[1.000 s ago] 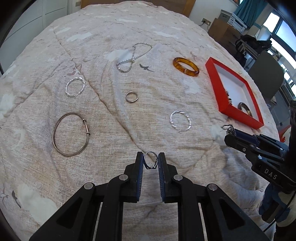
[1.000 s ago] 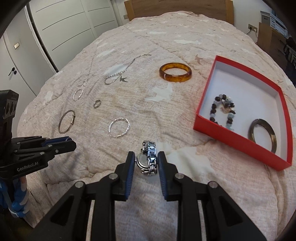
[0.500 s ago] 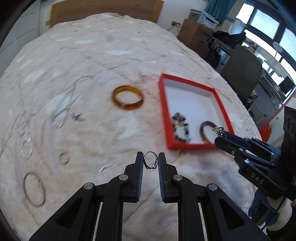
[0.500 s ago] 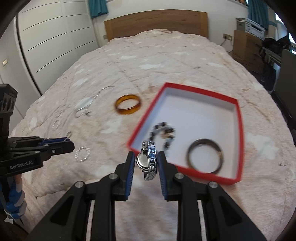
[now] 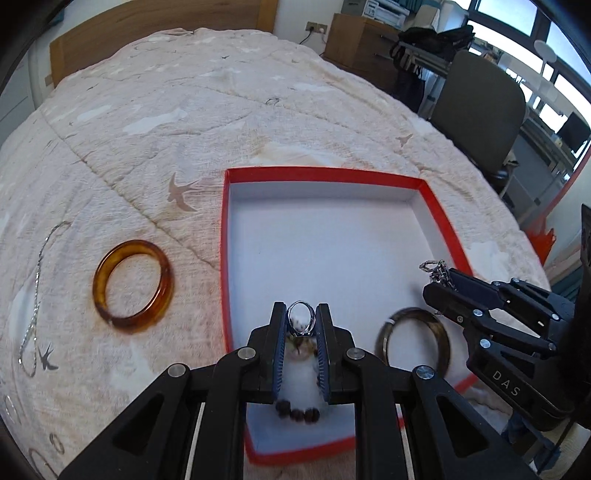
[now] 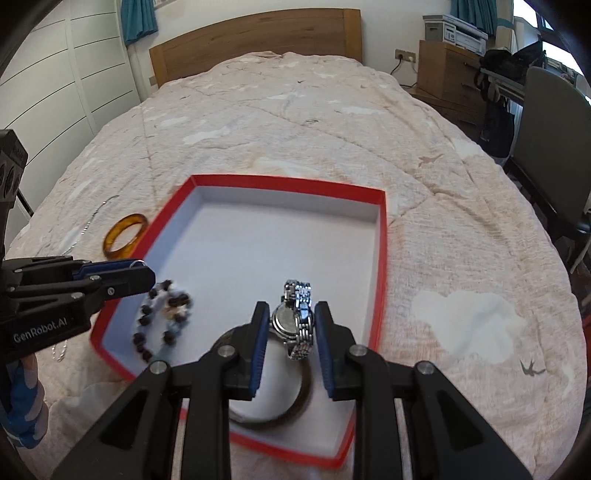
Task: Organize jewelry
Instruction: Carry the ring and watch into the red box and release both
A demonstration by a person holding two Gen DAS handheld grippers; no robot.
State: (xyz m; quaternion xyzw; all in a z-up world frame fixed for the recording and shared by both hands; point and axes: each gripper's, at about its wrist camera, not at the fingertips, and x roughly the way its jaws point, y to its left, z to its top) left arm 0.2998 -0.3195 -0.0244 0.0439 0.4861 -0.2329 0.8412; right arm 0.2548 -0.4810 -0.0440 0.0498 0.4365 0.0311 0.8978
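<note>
My left gripper [image 5: 301, 317] is shut on a small silver ring [image 5: 301, 320] and holds it over the near left part of the red box [image 5: 224, 236]. My right gripper [image 6: 291, 321] is shut on a silver watch [image 6: 297, 325] above the box's near end [image 6: 380, 266]. Inside the box lie a dark bangle [image 5: 439, 336] and a beaded bracelet [image 6: 162, 317], both partly hidden by the grippers. An amber bangle [image 5: 162, 273] and a thin silver chain [image 5: 35, 295] lie on the bedspread left of the box.
The box sits on a beige quilted bedspread [image 6: 332, 122]. Small silver rings [image 5: 55, 443] lie at the near left. A wooden headboard [image 6: 258, 33], white wardrobes [image 6: 74, 74] and an office chair [image 6: 554, 129] surround the bed.
Both grippers moved with their loads from the loose jewelry on the left to above the red box, which now fills the middle of both views.
</note>
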